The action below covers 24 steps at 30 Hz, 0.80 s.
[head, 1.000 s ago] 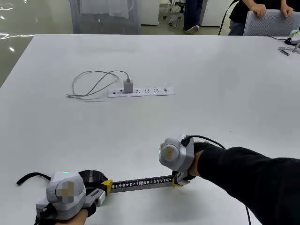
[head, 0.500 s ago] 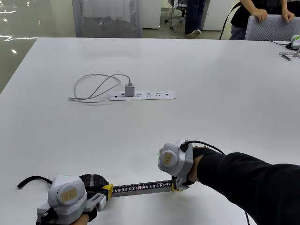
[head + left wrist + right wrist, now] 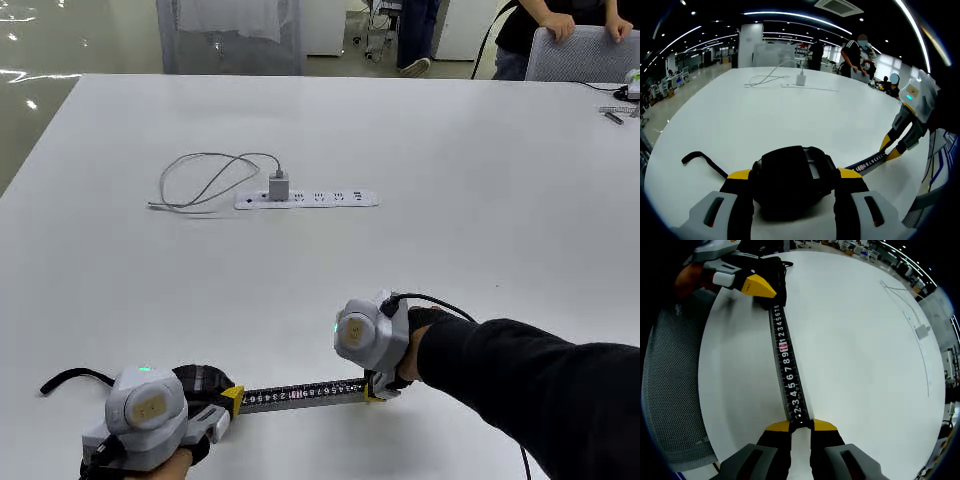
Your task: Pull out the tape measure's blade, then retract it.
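The black tape measure case (image 3: 198,381) sits at the table's near left, and my left gripper (image 3: 214,399) is shut on it. Seen from the left gripper view, the case (image 3: 790,192) fills the space between the yellow-tipped jaws of the left gripper (image 3: 792,174). Its black wrist strap (image 3: 64,378) trails to the left. The blade (image 3: 302,394) lies drawn out flat on the table towards the right. My right gripper (image 3: 372,392) is shut on the blade's end. In the right gripper view, the blade (image 3: 788,371) runs from the right gripper (image 3: 801,426) up to the case (image 3: 773,269).
A white power strip (image 3: 306,199) with a grey charger (image 3: 278,186) and looped cable (image 3: 205,175) lies mid-table. People and a grey chair (image 3: 582,52) are at the far right edge. Small items (image 3: 612,116) lie there too.
The right gripper has edged slightly left towards the case, so the drawn blade looks a little shorter. The head view has shifted a bit.
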Motion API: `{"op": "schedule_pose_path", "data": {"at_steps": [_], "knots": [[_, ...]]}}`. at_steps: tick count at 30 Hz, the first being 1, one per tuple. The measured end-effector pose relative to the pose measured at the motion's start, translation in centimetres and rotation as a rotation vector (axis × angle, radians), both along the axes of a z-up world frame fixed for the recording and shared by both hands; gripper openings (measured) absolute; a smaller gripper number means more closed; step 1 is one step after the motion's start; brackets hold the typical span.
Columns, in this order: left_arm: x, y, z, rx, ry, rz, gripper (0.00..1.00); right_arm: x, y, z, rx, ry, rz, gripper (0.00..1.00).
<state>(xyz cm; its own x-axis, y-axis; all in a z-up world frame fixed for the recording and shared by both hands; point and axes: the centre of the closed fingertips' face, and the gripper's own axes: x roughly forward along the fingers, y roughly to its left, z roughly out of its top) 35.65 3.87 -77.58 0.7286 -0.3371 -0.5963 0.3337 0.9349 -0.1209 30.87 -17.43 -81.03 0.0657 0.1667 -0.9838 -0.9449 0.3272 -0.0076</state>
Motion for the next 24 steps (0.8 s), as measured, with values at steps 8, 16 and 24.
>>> {"op": "schedule_pose_path", "data": {"at_steps": [8,16,24], "knots": [[0.0,0.01,-0.03,0.0,0.0,0.0,0.61,0.06,0.24,0.0,0.001,-0.001,0.002,0.1],[-0.02,0.04,-0.02,-0.001,0.0,0.001,0.61,0.12,0.5,-0.02,0.001,-0.002,0.003,0.1],[-0.02,0.04,-0.02,-0.002,0.002,0.0,0.61,0.17,0.71,-0.04,0.003,-0.003,0.003,0.1]]}}
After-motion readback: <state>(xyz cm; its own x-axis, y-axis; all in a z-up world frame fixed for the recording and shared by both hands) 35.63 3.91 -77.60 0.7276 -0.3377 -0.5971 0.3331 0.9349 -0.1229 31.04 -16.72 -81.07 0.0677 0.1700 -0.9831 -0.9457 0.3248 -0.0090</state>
